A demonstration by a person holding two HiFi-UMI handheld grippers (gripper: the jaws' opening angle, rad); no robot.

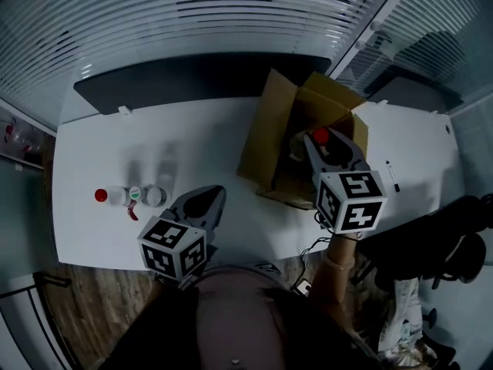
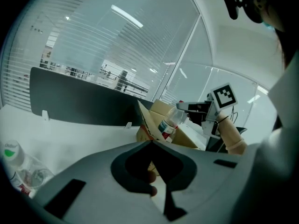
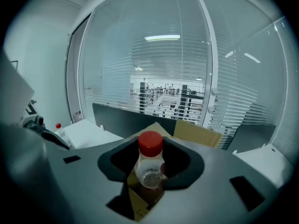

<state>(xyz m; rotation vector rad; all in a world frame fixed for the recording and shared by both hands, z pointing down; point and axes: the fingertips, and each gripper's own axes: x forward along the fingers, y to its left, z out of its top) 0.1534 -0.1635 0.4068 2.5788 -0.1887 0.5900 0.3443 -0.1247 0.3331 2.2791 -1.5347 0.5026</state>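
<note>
No readable words or numbers; only black-and-white square markers on the left gripper (image 1: 202, 201) and right gripper (image 1: 322, 146) cubes; bottle (image 2: 169, 123) label blurred.

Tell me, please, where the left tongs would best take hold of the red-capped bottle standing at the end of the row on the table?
Probably its body just below the cap, coming from the row's open left end: the red-capped bottle stands upright, with a neighbouring bottle close on its other side.
</note>
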